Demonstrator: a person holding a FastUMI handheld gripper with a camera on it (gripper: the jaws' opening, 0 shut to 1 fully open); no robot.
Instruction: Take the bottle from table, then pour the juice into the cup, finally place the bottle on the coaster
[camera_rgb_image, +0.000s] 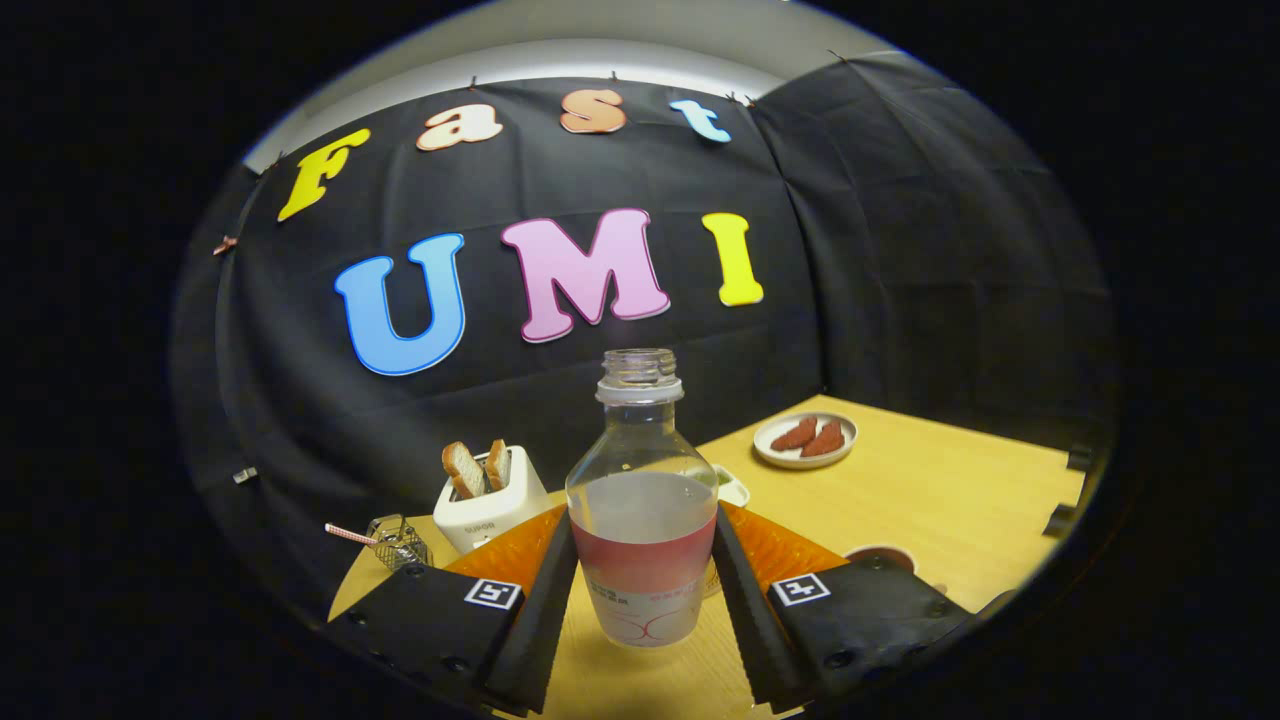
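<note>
Bottle (641, 500) sits upright right between my gripper (645, 590) fingers, neck pointing straight up, both fingers squeezing its sides. Looks lifted off the table (930, 500), toaster (490, 495) just behind it.

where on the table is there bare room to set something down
Bare table lies between the plate of food and the brown round thing by the right finger. It is crowded near the toaster, the wire basket and the bottle, which the hand-held gripper grips on both sides.
</note>
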